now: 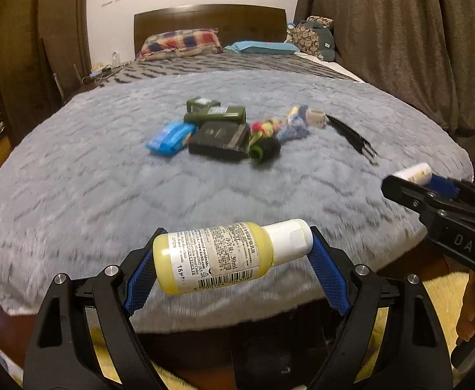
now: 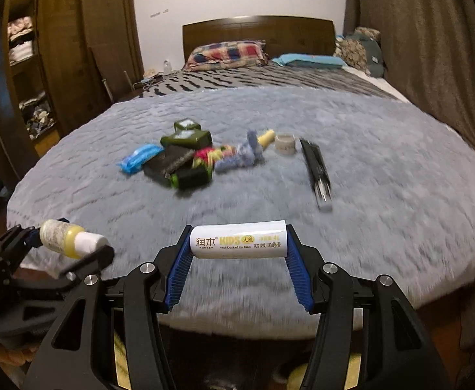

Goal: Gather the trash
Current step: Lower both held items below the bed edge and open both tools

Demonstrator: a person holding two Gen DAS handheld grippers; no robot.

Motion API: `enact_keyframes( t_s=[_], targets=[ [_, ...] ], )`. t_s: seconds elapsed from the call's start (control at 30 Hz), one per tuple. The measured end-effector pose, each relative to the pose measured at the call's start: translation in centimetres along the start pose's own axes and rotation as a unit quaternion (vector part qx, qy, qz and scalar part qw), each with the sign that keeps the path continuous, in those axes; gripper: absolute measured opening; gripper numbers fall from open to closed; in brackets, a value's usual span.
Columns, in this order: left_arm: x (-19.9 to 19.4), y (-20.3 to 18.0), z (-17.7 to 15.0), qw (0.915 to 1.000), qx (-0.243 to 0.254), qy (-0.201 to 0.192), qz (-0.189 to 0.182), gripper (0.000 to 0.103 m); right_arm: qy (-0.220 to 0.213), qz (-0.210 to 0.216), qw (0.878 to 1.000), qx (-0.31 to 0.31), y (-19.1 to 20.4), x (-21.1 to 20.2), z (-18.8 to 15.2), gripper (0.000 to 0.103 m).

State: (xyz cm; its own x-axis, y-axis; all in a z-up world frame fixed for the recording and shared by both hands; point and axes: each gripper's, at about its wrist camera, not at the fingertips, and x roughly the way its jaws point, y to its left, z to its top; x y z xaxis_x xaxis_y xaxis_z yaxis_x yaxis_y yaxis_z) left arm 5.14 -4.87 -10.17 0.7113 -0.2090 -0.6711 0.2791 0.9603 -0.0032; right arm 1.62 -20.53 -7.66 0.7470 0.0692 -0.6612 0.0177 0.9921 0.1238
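Note:
My left gripper (image 1: 234, 253) is shut on a small yellow bottle (image 1: 218, 256) with a white cap, held sideways above the near edge of the bed. It also shows in the right wrist view (image 2: 65, 237). My right gripper (image 2: 239, 243) is shut on a white lip balm tube (image 2: 239, 240), held sideways; the tube also shows in the left wrist view (image 1: 414, 173). A pile of trash lies mid-bed: a blue packet (image 1: 169, 137), dark green boxes (image 1: 218, 113), a black box (image 1: 219, 141), colourful scraps (image 1: 263, 130) and a tape roll (image 1: 317, 117).
A grey fluffy blanket (image 1: 107, 188) covers the bed. A black comb-like item (image 2: 317, 169) lies right of the pile. Pillows (image 2: 226, 52) and a headboard stand at the far end. A wardrobe (image 2: 58, 48) stands left, curtains (image 2: 432, 48) right.

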Motion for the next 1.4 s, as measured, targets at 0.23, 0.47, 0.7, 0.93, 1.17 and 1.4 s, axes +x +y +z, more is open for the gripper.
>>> enact_keyframes(
  t_s=[0.23,0.47,0.7,0.93,1.17,1.4],
  targets=[
    [1.1,-0.4,-5.6,0.998,0.003,0.061,-0.017,0.081,0.072,-0.013,0.997,0.011,-0.3,2.4,-5.5,0.056],
    [5.3,-1.4,-11.3,0.9886,0.011,0.145,-0.037,0.081,0.149,-0.013,0.988,0.026,-0.9,6.3,-10.3,0.056],
    [9.4,-1.6,-15.4,0.9746,0.004,0.214,-0.066,0.081,0.211,-0.003,0.976,0.046,-1.4,10.1,-13.8,0.056],
    [12.6,-1.5,-17.9,0.9612,-0.012,0.263,-0.081,0.081,0.247,0.002,0.968,0.05,-1.2,12.7,-15.7,0.056],
    [13.9,-2.0,-18.1,0.956,-0.01,0.28,-0.086,0.081,0.264,0.018,0.963,0.057,-0.9,14.6,-16.1,0.056],
    [13.8,-2.2,-17.2,0.9575,-0.01,0.277,-0.08,0.087,0.257,0.021,0.964,0.065,-1.1,14.7,-15.2,0.073]
  ],
)
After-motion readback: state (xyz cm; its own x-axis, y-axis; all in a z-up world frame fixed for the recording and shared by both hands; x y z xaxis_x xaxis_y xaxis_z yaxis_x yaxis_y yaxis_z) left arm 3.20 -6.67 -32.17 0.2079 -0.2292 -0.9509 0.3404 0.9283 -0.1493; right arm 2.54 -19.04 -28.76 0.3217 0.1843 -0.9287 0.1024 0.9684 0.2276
